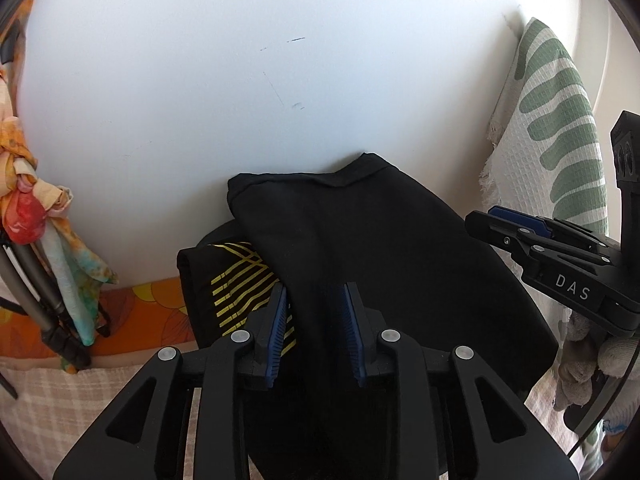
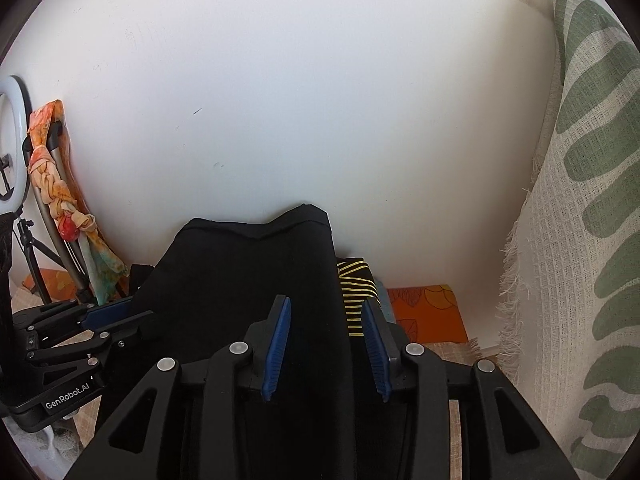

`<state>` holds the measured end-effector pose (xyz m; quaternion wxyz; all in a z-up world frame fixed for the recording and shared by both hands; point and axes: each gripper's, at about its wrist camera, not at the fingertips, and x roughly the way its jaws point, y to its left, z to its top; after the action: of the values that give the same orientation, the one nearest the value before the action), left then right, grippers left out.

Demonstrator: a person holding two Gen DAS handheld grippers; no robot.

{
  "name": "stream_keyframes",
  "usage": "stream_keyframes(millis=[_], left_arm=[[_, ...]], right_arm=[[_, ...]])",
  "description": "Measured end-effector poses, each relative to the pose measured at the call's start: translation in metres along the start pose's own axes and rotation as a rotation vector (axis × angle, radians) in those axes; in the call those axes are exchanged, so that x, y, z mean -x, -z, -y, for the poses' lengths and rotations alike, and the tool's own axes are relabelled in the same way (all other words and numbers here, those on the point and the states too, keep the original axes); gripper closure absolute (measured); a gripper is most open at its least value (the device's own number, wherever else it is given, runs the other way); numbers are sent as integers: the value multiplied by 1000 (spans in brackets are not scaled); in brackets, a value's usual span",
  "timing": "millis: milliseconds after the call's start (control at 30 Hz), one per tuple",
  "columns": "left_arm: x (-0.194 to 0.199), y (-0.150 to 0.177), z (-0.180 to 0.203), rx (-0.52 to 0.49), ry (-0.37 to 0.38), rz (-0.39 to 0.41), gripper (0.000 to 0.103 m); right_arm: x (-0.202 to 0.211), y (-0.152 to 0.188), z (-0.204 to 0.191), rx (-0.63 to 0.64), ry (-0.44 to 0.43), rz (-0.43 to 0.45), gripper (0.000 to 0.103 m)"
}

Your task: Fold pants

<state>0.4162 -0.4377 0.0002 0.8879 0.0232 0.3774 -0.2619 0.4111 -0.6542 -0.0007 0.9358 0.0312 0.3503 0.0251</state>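
Folded black pants lie atop a yellow-striped garment; left hand-held gripper and right hand-held gripper stand apart, gripping nothing. Snagging on withdrawal could undo the fold.

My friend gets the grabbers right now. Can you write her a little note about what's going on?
Left tool: open, nothing gripped, over the black pants.
Right tool: open too, nothing gripped, over the same pants.
Pants: folded in a dark bundle on top of a black garment with yellow stripes, close to the white wall.
Done: looks folded and let go.
Left: check the fold is neat, perhaps tidy the edges.
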Motion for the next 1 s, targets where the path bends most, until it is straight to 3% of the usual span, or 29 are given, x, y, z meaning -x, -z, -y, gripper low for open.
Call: stream_keyframes(millis=[167,333,400,567,667,867,933,1000], left_arm=[[13,6,1,-9,-1,4,77],[26,9,6,-6,-7,1,75],[35,12,7,-4,-3,4,59],[65,20,12,-19,8,16,57],[82,25,17,-20,9,26,42],[124,41,29,-63,1,58,41],[140,48,30,-65,8,69,37],[157,55,31,-66,15,82,35]], right_arm=[[7,5,6,-40,9,1,65],[28,13,7,-70,25,8,52],[38,17,5,-66,37,11,52],[68,27,-5,-70,35,37,40],[83,34,-15,-44,43,42,39],[126,49,-32,-41,39,80,28],[143,55,-41,-33,52,101,20],[158,63,-50,-20,53,113,19]])
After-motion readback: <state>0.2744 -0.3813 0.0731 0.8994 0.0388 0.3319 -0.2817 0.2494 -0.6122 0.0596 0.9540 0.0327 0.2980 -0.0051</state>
